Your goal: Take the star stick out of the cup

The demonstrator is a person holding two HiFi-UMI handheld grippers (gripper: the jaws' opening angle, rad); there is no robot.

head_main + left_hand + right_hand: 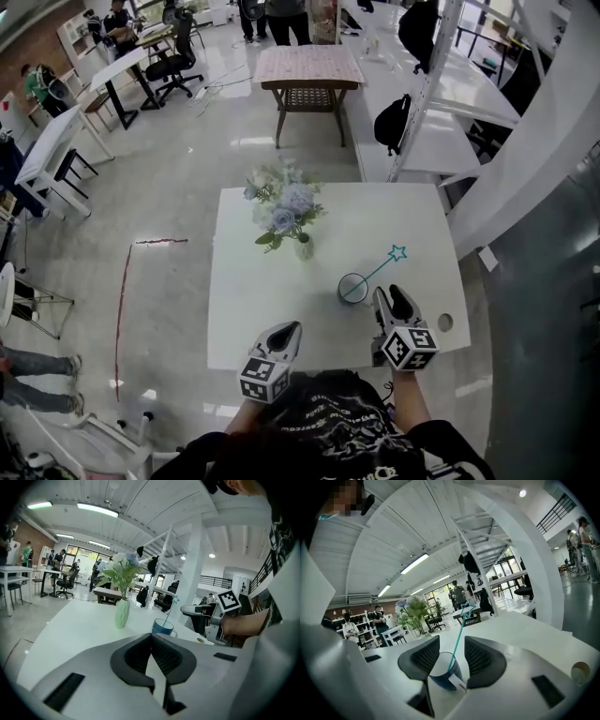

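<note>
Right gripper (452,640) spread wide, gripping nothing; teal star-tipped stick (461,627) leans in blue cup (443,677) at my jaw tips, centred in the gap. Left gripper (151,641) closed, empty.

1 cup (353,288), 1 star stick (380,266), 1 flower vase (303,247), 1 white table (281,314).

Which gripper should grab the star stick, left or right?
Right. The right hand-held gripper is close to the cup and stick, jaws open; the left hand-held gripper is farther away, shut.
</note>
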